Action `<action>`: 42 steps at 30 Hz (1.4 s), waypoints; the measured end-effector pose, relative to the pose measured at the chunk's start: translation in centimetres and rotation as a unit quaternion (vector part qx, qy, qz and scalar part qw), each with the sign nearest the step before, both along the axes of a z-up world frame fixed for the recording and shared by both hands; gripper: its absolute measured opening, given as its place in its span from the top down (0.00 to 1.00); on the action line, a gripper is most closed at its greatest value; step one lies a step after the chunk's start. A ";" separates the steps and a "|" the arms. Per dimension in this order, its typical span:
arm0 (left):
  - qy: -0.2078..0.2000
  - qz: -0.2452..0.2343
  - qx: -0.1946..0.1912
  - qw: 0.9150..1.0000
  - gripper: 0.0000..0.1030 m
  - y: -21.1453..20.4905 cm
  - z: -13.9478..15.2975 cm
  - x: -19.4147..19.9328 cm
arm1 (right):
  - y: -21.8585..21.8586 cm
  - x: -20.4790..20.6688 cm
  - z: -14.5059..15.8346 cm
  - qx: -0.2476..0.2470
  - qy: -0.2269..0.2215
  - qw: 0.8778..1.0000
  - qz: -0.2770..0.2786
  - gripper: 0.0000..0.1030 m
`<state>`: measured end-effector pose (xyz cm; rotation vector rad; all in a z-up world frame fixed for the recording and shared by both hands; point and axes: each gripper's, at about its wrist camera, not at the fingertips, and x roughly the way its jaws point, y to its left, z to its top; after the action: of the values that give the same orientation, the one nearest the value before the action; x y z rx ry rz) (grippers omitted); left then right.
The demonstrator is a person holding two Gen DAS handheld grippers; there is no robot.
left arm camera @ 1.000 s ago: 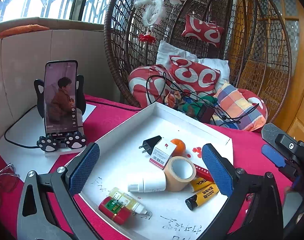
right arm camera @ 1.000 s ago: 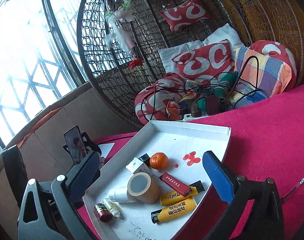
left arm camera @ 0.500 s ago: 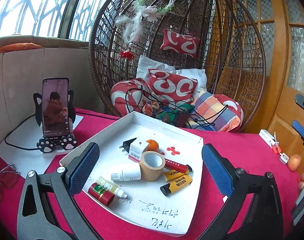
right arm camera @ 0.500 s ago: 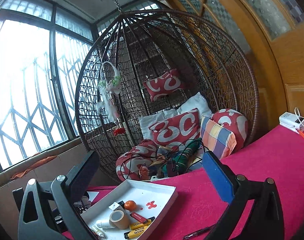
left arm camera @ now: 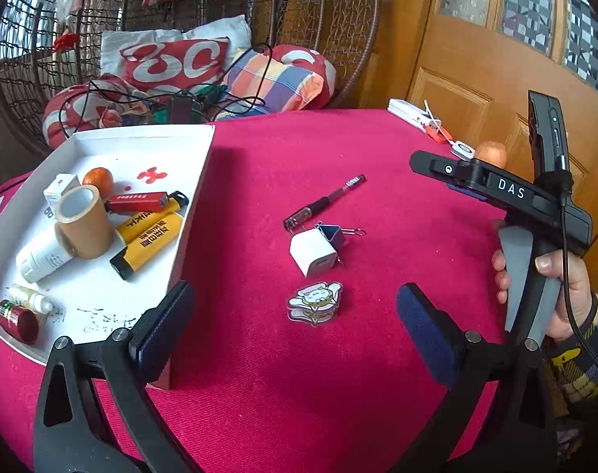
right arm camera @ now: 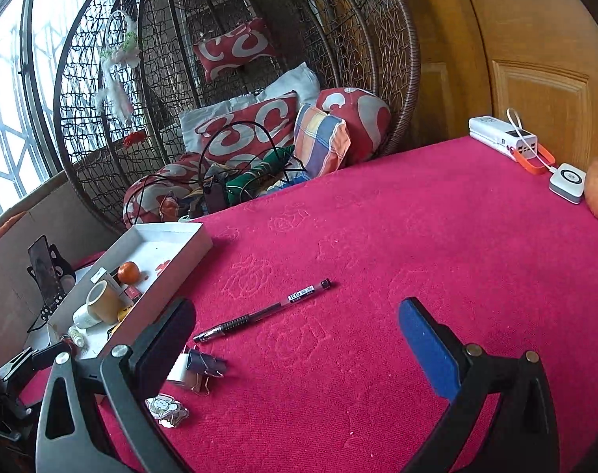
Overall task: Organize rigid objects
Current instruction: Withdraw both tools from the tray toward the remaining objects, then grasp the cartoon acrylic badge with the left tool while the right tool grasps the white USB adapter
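Both cameras have swung off the white tray toward loose items on the red bench, so collecting looks next. From the left gripper, fingers spread and empty: one pen, one white charger, one binder clip, one sticker. From the right gripper, fingers likewise spread: the pen lies just ahead, beside the tray.

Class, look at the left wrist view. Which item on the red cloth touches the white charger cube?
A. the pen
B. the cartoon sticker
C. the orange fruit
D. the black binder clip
D: the black binder clip lies right against the white charger cube, while the pen and the cartoon sticker lie apart from it on the red cloth.
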<state>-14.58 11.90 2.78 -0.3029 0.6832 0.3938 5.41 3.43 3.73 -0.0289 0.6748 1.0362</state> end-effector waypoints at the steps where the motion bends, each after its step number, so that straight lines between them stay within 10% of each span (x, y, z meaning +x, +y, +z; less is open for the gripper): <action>1: 0.011 -0.014 0.002 1.000 0.02 -0.5 -0.6 0.8 | -0.1 0.2 -0.4 -0.001 0.006 1.000 -0.003 0.00; 9: 0.094 -0.037 0.019 0.995 0.34 -0.8 -4.0 5.4 | 0.0 0.3 -1.3 0.001 0.024 1.000 -0.003 0.00; 11: 0.084 -0.041 0.023 0.995 0.61 -0.7 -3.6 5.4 | 0.1 0.1 -1.2 0.003 0.022 1.000 0.006 0.00; 20: 0.064 -0.033 -0.011 0.997 0.63 -0.6 -3.3 0.1 | 3.5 -3.9 -0.6 -0.067 -0.052 0.989 0.118 0.00; 29: 0.047 -0.011 -0.033 0.998 0.63 -0.2 -3.3 -1.6 | 8.1 -4.8 -2.7 -0.168 -0.101 0.974 0.110 0.00; 36: 0.039 -0.009 -0.040 0.998 0.63 -0.1 -3.4 -1.7 | 3.3 1.4 -1.6 -0.122 -0.039 0.992 -0.003 0.02; 42: 0.010 -0.010 -0.027 1.000 0.63 -0.8 -2.4 -2.4 | 3.9 -3.1 0.0 -0.067 -0.048 0.990 0.112 0.04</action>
<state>-17.03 11.05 0.37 -0.3425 0.7171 0.3595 2.36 7.38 3.72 -0.2760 0.6622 1.1956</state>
